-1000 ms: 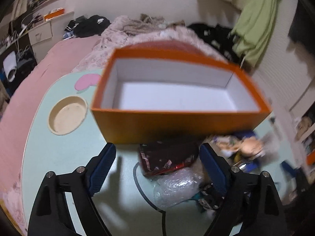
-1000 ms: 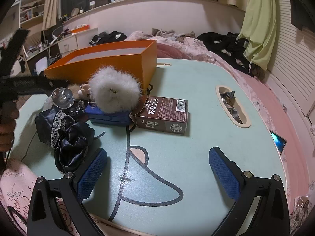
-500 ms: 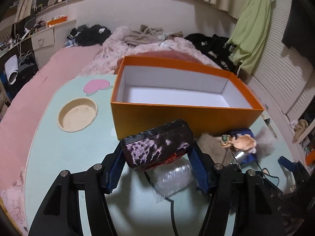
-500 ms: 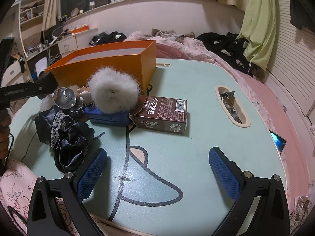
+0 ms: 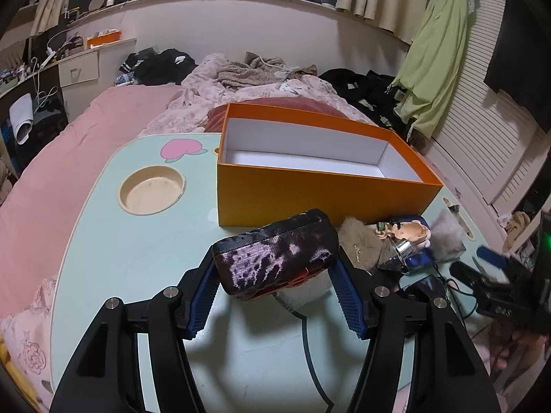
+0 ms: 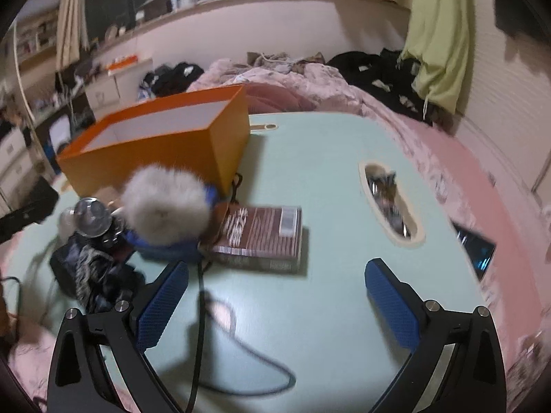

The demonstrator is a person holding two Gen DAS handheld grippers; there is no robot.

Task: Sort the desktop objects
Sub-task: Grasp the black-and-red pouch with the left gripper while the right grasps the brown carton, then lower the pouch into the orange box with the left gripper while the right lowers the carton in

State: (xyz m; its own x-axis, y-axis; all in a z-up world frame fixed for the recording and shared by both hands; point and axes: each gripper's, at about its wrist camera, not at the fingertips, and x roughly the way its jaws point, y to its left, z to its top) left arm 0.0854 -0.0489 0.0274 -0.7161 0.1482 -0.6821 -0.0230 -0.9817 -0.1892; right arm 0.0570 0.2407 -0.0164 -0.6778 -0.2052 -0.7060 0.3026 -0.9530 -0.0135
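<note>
table (image 5: 113,251): mint-green one with a cartoon print. A second earlier the left gripper was down low over the clutter by the near edge; by this frame it had come up and the whole table was in view

orange box (image 5: 320,192): sat open and empty toward the far edge, white inside, nothing sorted into it yet. It hadn't budged

dark pouch (image 5: 275,254): the big change. A second before, it lay on the table in front of the box, and now it was up off the surface, tilted, still short of the box's near wall

left gripper (image 5: 275,296): jaws had just been closing, and they ended up clamped on both ends of the pouch, so a proper grab imo

right gripper (image 6: 275,292): spread wide with nothing in it, hovering over bare table near the front edge. That view had gone blurry, so it seemed to have started moving

leftover pile: fluffy pom-pom (image 6: 165,206), brown box (image 6: 261,237) and dark bundle (image 6: 93,275) were all still on the table beside the orange box

what it means: first item looked picked, so I'd guess the drop into the box was next, with plenty left to sort
</note>
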